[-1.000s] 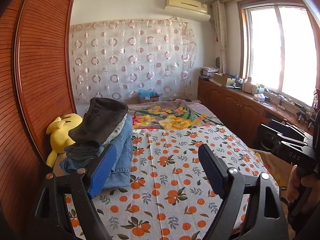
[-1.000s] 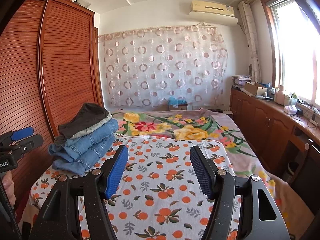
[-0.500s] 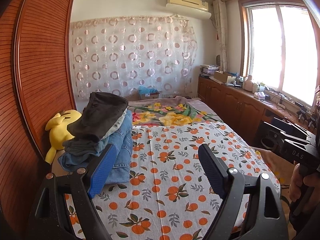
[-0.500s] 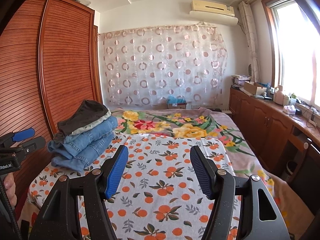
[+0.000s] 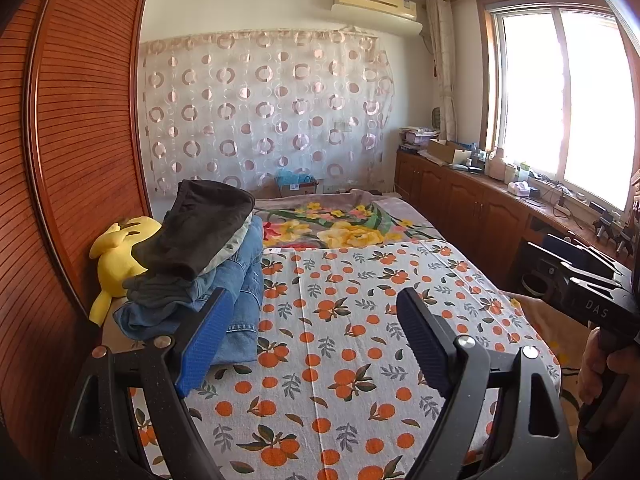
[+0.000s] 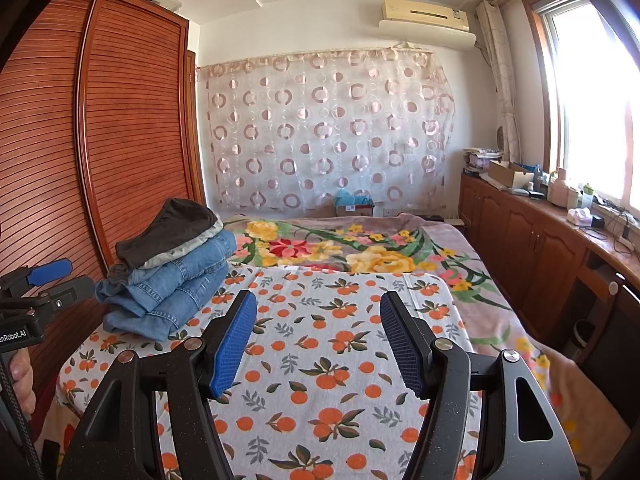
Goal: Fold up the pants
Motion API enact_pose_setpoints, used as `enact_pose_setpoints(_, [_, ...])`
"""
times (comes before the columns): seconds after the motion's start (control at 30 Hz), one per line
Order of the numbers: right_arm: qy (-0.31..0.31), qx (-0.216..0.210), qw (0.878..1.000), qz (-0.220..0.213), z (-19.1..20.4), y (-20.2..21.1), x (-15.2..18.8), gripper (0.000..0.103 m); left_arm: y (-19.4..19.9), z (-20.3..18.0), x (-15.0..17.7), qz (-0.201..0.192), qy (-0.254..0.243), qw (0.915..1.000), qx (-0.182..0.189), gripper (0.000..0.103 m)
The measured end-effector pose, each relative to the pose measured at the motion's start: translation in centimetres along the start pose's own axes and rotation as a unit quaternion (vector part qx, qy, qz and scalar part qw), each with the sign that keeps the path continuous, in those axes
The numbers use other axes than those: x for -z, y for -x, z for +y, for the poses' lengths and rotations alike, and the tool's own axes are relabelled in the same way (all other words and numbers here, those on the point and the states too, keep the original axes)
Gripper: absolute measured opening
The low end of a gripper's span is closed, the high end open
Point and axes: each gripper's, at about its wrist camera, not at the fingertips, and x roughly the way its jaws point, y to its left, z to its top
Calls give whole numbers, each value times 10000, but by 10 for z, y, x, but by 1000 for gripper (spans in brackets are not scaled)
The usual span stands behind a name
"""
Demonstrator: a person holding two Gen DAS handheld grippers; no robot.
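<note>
A stack of folded pants (image 5: 208,268) lies at the left side of the bed, blue jeans (image 6: 172,284) below and a dark pair (image 6: 168,228) on top. My left gripper (image 5: 314,324) is open and empty above the orange-print sheet (image 5: 340,344), its left finger just in front of the stack. My right gripper (image 6: 316,328) is open and empty, held over the sheet to the right of the stack. The right gripper's body shows at the right edge of the left wrist view (image 5: 588,292).
A yellow plush toy (image 5: 118,256) sits behind the stack against the wooden wardrobe (image 5: 72,160). A floral blanket (image 6: 360,248) covers the far half of the bed. Wooden cabinets (image 6: 532,236) with clutter run under the window on the right.
Both grippers have lifted and tilted slightly, so the bed sits lower in view. Their fingers stay open. The pants stack has not moved.
</note>
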Motion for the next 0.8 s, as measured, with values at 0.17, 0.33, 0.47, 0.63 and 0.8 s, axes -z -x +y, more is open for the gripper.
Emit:
enact_pose_setpoints(0.17, [-5,-8,10000,-7,0,0,0,66,1,0,-1,-1,-3,10000,-4,84])
enact_pose_setpoints(0.33, [7,-7,10000,-20,-1,-1,1,66,1,0,-1,-3,0,10000,-5,84])
enact_pose_setpoints(0.47, [11,0,10000,-29,0,0,3,66,1,-1,0,-3,-4,10000,-3,84])
enact_pose_setpoints(0.63, [9,-9,10000,-27,1,-1,3,66,1,-1,0,-4,1,10000,-2,84])
enact_pose_setpoints(0.8, [2,-6,10000,-23,1,0,4,66,1,-1,0,-7,1,10000,-1,84])
